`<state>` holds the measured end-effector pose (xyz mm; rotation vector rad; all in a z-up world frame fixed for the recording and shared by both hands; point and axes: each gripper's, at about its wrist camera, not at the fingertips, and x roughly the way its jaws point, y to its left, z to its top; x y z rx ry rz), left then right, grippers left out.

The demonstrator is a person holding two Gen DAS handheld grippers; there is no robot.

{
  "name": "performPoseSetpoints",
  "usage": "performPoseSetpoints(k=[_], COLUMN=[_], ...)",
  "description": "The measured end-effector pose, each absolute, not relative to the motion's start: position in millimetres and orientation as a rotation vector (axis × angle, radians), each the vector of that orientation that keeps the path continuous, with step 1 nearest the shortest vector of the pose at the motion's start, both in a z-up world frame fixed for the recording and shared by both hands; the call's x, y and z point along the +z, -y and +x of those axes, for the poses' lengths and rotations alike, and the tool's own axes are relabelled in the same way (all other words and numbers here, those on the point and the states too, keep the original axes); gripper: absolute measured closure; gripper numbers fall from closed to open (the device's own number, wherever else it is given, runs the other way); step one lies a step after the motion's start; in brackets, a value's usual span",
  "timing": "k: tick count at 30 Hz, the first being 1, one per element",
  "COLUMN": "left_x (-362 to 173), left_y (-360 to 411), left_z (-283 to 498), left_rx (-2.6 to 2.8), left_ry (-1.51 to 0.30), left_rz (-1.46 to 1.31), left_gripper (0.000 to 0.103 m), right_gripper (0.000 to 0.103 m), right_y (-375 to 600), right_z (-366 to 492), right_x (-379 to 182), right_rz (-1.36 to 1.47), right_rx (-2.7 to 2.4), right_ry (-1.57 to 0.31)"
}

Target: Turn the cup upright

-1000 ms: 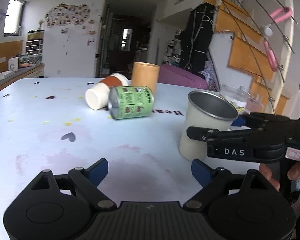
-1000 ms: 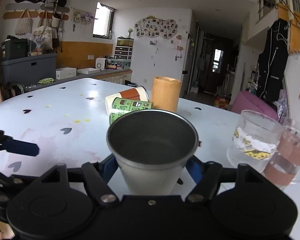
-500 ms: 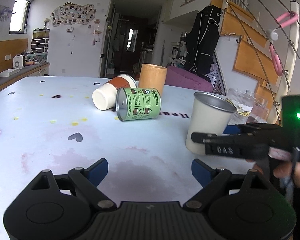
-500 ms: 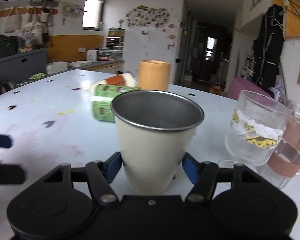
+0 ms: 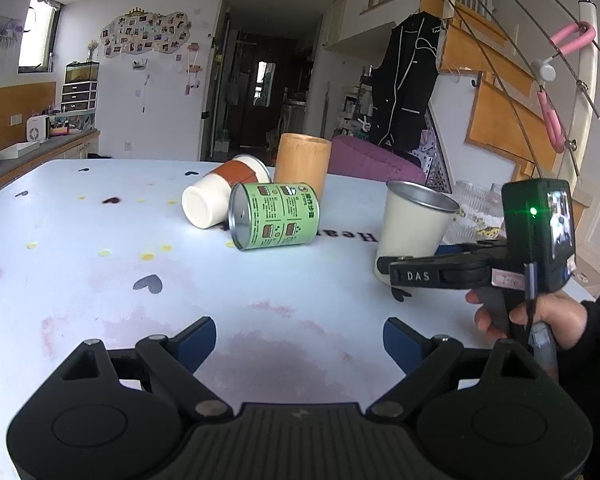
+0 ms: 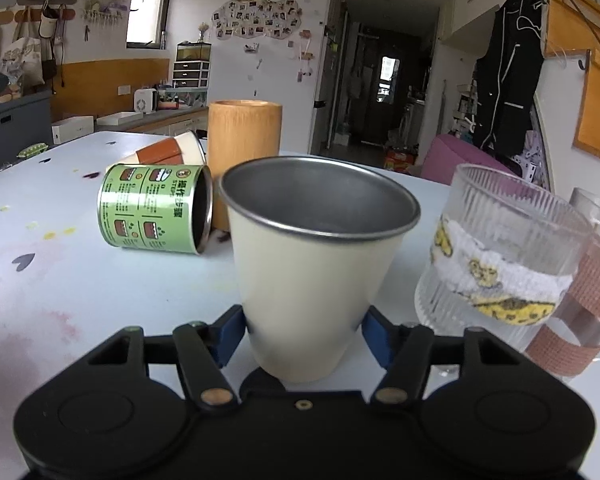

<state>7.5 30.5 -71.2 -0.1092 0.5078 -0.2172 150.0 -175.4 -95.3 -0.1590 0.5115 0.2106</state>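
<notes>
A cream metal cup [image 6: 312,280] with a steel rim stands upright on the white table, mouth up. My right gripper [image 6: 302,338] has its blue pads on both sides of the cup's lower part; the right pad shows a small gap, so the grip is unclear. In the left wrist view the same cup [image 5: 414,220] sits at the right with the right gripper [image 5: 396,270] at its base. My left gripper [image 5: 298,342] is open and empty above the near table. A green can [image 5: 274,216] and a white-and-brown paper cup [image 5: 220,196] lie on their sides.
A bamboo cup [image 5: 302,164] stands upright behind the green can. A ribbed glass [image 6: 500,260] and a glass mug [image 6: 580,300] stand just right of the metal cup. The white table [image 5: 80,240] has heart stickers and pink stains.
The right gripper has pulled back a little from the metal cup and its right pad has come slightly away. The left gripper has drawn back and stays open.
</notes>
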Motion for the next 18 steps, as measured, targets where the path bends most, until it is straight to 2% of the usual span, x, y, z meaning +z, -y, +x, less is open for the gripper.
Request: performPoseSetpoints(k=[2,7,15,18], left_x=[-67,-56,-46,-43], left_y=[-30,-27,-13,-7], left_z=[7,5,0,-2], left_rx=[-0.208,-0.188,-0.171,-0.154], left_ry=[-0.497,-0.466,-0.429,-0.414], left_rz=[-0.11,-0.11,-0.085,-0.076], left_gripper=[0.007,0.004,0.0,0.0], right_gripper=[0.021,0.019,0.006,0.005], right_y=[177,190,212,223], right_z=[141,98,26,10], right_x=[-91,-73,-48,-41], right_rz=[-0.144,-0.084,-0.064,-0.049], right_rx=[0.219,0.222,0.174,0.139], right_ry=[-0.491,-0.423,-0.293,-0.265])
